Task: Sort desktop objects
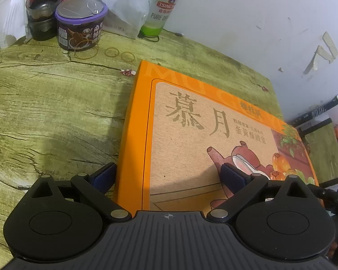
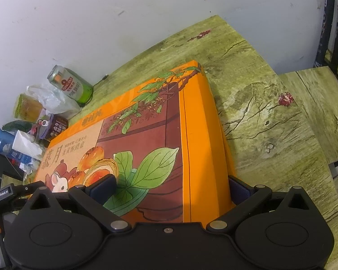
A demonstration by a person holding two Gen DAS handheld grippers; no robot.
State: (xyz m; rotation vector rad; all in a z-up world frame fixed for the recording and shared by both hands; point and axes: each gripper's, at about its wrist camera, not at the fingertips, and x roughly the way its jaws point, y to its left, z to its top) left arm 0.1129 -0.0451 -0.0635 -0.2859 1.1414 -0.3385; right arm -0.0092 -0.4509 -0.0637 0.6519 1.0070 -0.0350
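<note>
Box being straddled at both near corners — sorting judged barely begun.

The orange box [image 1: 191, 123] is lying flat on the table [image 1: 56, 112], its far edge close to the wall. The left gripper [image 1: 169, 175] is being held spread over the box's left edge, one finger on the lid, one outside; the right gripper [image 2: 173, 186] is being held likewise at the right edge. Whether either is pinching cannot be told. Clutter is being left untouched at the back — beer can [image 1: 164, 6], purple tin [image 1: 81, 24], plastic bag [image 1: 121, 4], rubber bands [image 1: 112, 52]. Most work is judged remaining.
</note>
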